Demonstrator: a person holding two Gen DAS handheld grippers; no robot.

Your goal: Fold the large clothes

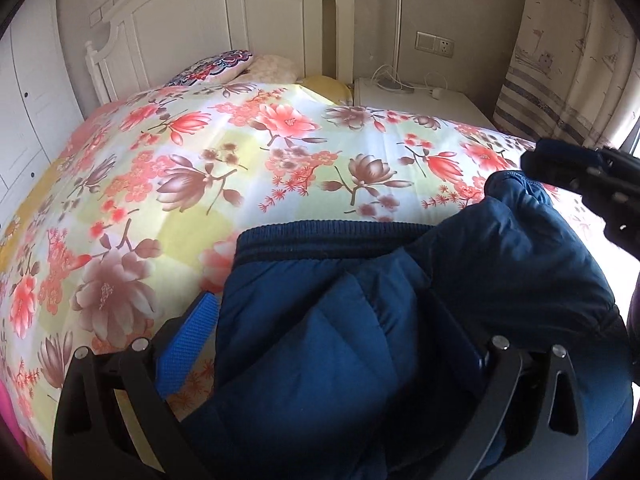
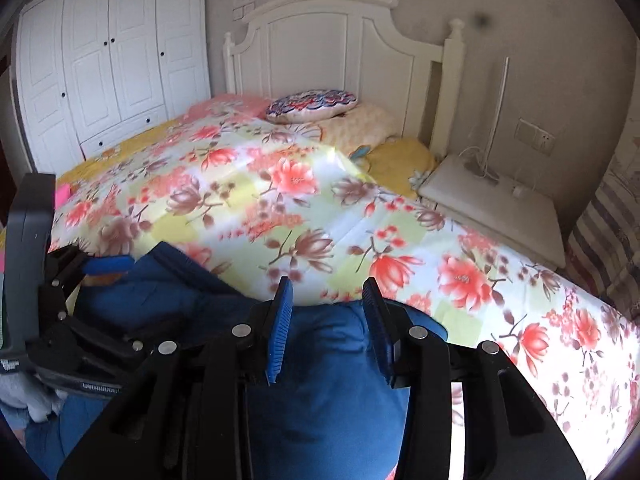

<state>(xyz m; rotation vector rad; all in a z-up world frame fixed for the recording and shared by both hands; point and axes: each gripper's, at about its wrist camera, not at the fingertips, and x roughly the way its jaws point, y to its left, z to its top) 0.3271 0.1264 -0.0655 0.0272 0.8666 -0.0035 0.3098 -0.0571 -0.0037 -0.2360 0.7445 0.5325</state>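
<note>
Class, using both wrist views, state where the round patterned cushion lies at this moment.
The round patterned cushion lies at the head of the bed, against the white headboard, resting on a pale pillow beyond the floral quilt; the left wrist view shows it upper left.

The right gripper (image 2: 326, 320) has its blue-padded fingers (image 2: 280, 332) closed on a bunched fold of the blue padded jacket (image 2: 320, 420), which fills the space between them. The jacket lies on the near edge of the floral bedspread (image 2: 280, 208). Left of the jacket's ribbed hem (image 2: 188, 264), the left gripper (image 2: 108, 265) reaches in, one blue pad showing against the cloth. Beyond the jacket, a patterned round cushion (image 2: 312, 105) rests near the white headboard (image 2: 332, 48). A white wardrobe (image 2: 108, 68) stands left of the headboard, a white nightstand (image 2: 492, 204) to its right.
</note>
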